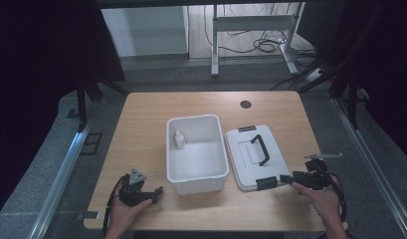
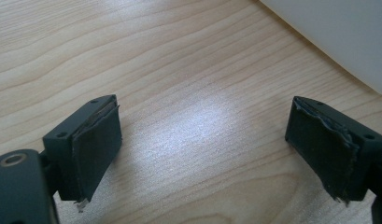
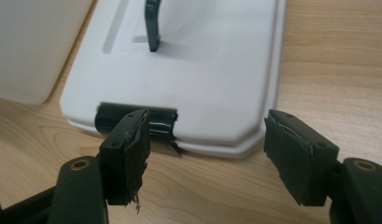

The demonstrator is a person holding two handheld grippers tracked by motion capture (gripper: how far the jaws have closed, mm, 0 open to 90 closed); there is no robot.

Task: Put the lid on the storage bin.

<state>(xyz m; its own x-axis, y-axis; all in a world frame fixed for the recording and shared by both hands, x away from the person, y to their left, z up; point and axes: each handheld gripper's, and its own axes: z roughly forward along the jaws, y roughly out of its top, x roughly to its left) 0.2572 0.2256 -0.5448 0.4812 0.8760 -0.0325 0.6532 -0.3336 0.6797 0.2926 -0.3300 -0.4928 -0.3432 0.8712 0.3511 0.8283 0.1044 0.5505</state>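
A white open bin (image 1: 196,172) stands mid-table with a small white bottle (image 1: 179,139) inside near its left wall. To its right lies the white lid (image 1: 246,162) flat, with a black handle (image 1: 261,148) and black latches (image 1: 266,182). My right gripper (image 1: 286,178) is open just at the lid's near edge; in the right gripper view its jaws (image 3: 207,151) straddle the lid's near rim (image 3: 226,149) beside the black latch (image 3: 158,122). My left gripper (image 1: 157,193) rests open on the wood left of the bin's front corner (image 2: 338,42), holding nothing (image 2: 202,140).
The wooden table (image 1: 141,129) has a round cable hole (image 1: 246,104) at the back right. A desk frame and cables (image 1: 260,42) stand on the floor beyond. A metal rail (image 1: 61,169) runs along the left side.
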